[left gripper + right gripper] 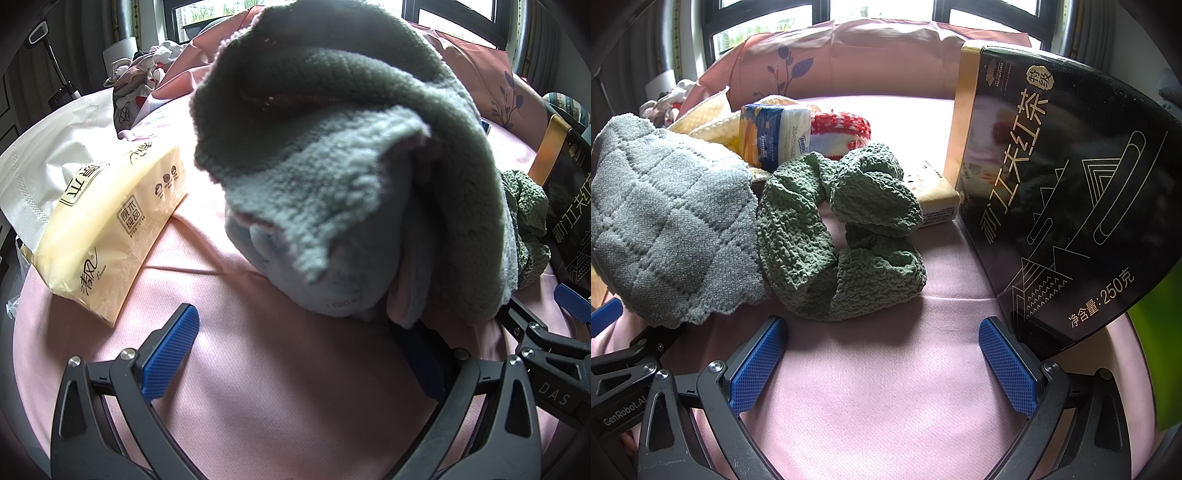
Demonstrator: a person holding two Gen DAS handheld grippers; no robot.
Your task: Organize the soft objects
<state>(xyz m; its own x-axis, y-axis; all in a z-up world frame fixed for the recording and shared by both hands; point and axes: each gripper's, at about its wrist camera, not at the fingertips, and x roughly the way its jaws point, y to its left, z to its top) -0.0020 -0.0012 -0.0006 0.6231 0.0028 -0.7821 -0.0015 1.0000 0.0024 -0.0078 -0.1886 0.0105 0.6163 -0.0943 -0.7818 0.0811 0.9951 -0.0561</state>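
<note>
Both my tongs, left (291, 354) and right (882, 365), gape wide, empty. Grey towel (332, 166) heaped before my left, overlapping its right finger; I should pinch one hem, not the bulk.

A bed with a pink sheet (871, 387) holds everything. A soft gray towel (332, 177) lies bunched on it. Just beside the towel sits a crumpled green cloth (842, 236). A yellow pack of tissues (110, 229) lies on the sheet, with a white bag (44, 155) next to it. A tall black tea box (1063, 192) stands on the bed. Near it lies a small tan packet (938, 201). Farther back sit a blue tissue pack (774, 134), a red and white cloth (842, 129) and a pink pillow (871, 62).
</note>
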